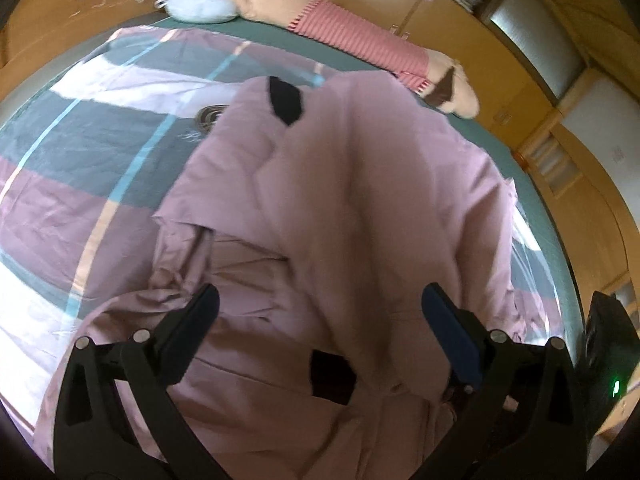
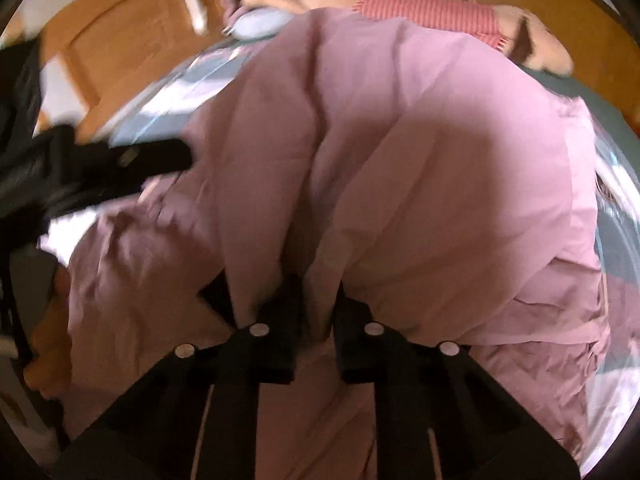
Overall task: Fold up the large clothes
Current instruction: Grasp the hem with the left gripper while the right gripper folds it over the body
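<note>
A large pink garment (image 1: 340,208) with black patches lies bunched on the bed; it fills the right wrist view (image 2: 400,160). My left gripper (image 1: 320,308) is open, its jaws wide apart just above the cloth, holding nothing. My right gripper (image 2: 316,292) is shut on a fold of the pink garment and lifts it, so the cloth drapes up and over its fingers. The left gripper shows as a dark blurred shape at the left of the right wrist view (image 2: 120,160). The right fingertips are hidden by cloth.
The bed has a plaid cover (image 1: 100,140) in pink, grey and blue. A plush toy with a red striped body (image 1: 360,36) and a pale blue cushion (image 1: 200,8) lie at the far edge. Wooden cabinets (image 1: 560,80) stand behind.
</note>
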The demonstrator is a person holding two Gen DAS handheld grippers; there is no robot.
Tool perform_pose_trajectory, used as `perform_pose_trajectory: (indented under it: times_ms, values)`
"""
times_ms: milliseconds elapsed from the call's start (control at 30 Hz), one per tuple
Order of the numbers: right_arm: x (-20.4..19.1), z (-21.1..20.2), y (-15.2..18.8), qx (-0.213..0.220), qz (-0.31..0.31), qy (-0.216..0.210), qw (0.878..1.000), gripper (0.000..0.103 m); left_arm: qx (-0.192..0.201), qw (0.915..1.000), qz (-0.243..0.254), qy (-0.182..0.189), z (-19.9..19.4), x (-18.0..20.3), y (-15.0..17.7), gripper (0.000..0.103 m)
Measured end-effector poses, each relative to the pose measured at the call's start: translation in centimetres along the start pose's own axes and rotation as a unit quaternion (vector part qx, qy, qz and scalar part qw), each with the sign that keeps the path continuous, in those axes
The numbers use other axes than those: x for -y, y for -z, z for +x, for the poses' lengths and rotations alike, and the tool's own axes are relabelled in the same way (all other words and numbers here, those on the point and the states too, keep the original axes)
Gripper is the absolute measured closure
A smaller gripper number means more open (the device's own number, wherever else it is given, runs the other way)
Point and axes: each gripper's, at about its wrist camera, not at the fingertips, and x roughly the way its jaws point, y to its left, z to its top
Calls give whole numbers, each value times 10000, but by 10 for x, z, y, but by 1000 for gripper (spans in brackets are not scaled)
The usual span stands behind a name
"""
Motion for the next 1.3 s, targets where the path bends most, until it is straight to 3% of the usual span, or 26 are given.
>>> perform_pose_trajectory:
  times_ms: [167, 367, 400, 433, 500, 533, 567, 600, 667, 733, 833, 900, 933, 967, 1067, 1133, 1200, 1300]
  values:
    - [-18, -1, 20, -218, -498, -33, 9985, 89, -310, 9991, 281, -4, 17, 14, 9, 2]
    - [0, -3, 12, -264, -162, -407, 9987, 86, -682, 9976, -85, -8, 41, 2, 11, 2]
    - [0, -5, 10, -250, -206, -358, 9988, 75, -721, 9973, -98, -114, 44, 0, 11, 9]
    - [1, -9, 6, -239, -321, -226, 9989, 53, -739, 9971, -81, -163, 45, -1, 12, 13]
    - [5, -24, -3, -96, -511, 37, 9986, 29, -711, 9971, 10, -282, 44, 1, 13, 29]
    - [9, -34, -7, 78, -506, 83, 9987, 27, -702, 9971, 39, -283, 42, 3, 13, 35]
    - [16, -48, -13, 342, -413, 114, 9985, 27, -719, 9971, 65, -240, 41, 4, 13, 49]
    - [26, -60, -17, 634, -249, 130, 9976, 27, -713, 9970, 99, -285, 40, 4, 13, 53]
    - [46, -79, -21, 1334, 310, 61, 9906, 27, -702, 9966, 223, -367, 39, 7, 14, 57]
    - [55, -75, -22, 1540, 680, -122, 9857, 34, -728, 9954, 406, -466, 38, 10, 15, 58]
    - [62, -46, -23, 1111, 814, -101, 9904, 66, -805, 9920, 807, -551, 37, 23, 18, 58]
    - [57, -26, -22, 893, 754, -7, 9931, 71, -1038, 9909, 837, -171, 39, 28, 22, 70]
    - [53, -18, -20, 745, 657, 199, 9949, 72, -1140, 9894, 895, -90, 40, 33, 26, 70]
    - [47, -5, -20, 493, 455, 601, 9959, 73, -1115, 9882, 1025, -215, 39, 37, 28, 70]
    - [47, 19, -17, 115, 313, 1045, 9940, 76, -1065, 9832, 1399, -498, 42, 48, 35, 70]
    - [51, 25, -17, 49, 426, 1021, 9939, 77, -1196, 9842, 1223, -460, 45, 42, 34, 67]
    - [53, 29, -17, 9, 489, 1011, 9937, 78, -1272, 9851, 1052, -483, 49, 35, 32, 53]
    - [51, 31, -16, 25, 435, 1078, 9932, 77, -1368, 9856, 867, -481, 55, 24, 30, 49]
